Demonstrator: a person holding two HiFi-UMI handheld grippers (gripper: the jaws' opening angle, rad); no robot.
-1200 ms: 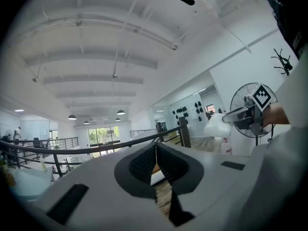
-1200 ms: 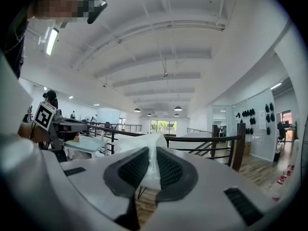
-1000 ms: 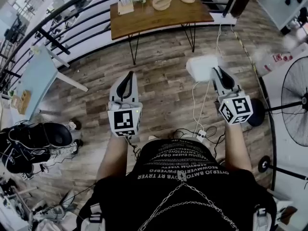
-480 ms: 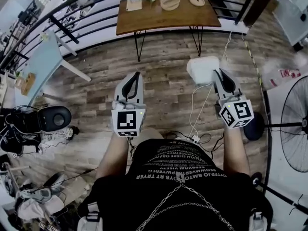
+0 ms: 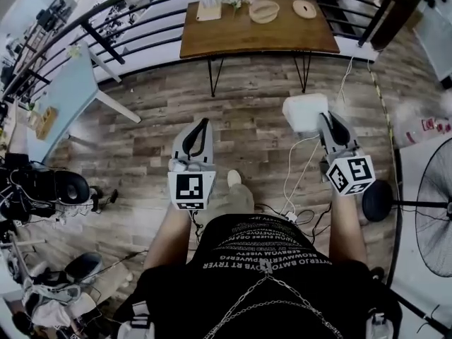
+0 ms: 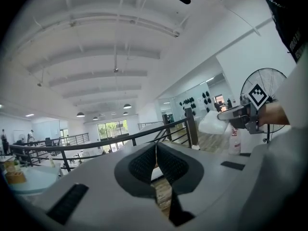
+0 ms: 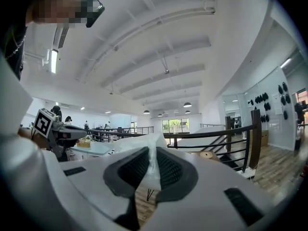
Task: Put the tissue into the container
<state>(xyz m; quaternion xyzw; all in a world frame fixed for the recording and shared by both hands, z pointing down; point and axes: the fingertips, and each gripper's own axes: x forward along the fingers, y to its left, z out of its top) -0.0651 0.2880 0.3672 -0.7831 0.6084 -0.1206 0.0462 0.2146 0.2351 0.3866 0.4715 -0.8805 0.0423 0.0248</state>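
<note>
While the right gripper (image 5: pixel 323 117) has its jaws nearly together, pinched on a thin edge of the tissue (image 5: pixel 305 111), the white pack hangs ahead of the tips over the wood floor (image 5: pixel 247 129), well short of the table (image 5: pixel 261 39). The right gripper view shows the wrap (image 7: pixel 144 146) squeezed between the dark pads (image 7: pixel 169 166). The left gripper (image 5: pixel 203 124) is closed and empty, with its pads meeting and nothing between them in the left gripper view, and it is held out beside the right.

Step in hand, as I judge it, is carrying the tissue to the table at the far side. A woven bowl (image 5: pixel 264 10) is the likely container, though I cannot tell for sure. A round disc (image 5: pixel 305 8) sits right of it and a small box (image 5: pixel 208 9) left of it.

- The grip is only on an edge of the pack, so keep the squeeze firm and avoid swinging it.
- Bring the pack over the bowl from the near side and lower it inside the rim before letting go.
- Keep the left gripper clear of the bowl.

Room to move:
- The floor ahead is open up to the table's near edge.
- The railing (image 5: pixel 141 6) runs just behind the table, so don't overreach.
- A white cable (image 5: pixel 300 168) trails on the floor near the feet and is a trip risk.
- The fan (image 5: pixel 434 196) stands at the right.
- A blue table (image 5: pixel 60 108) is at the left, well apart.
</note>
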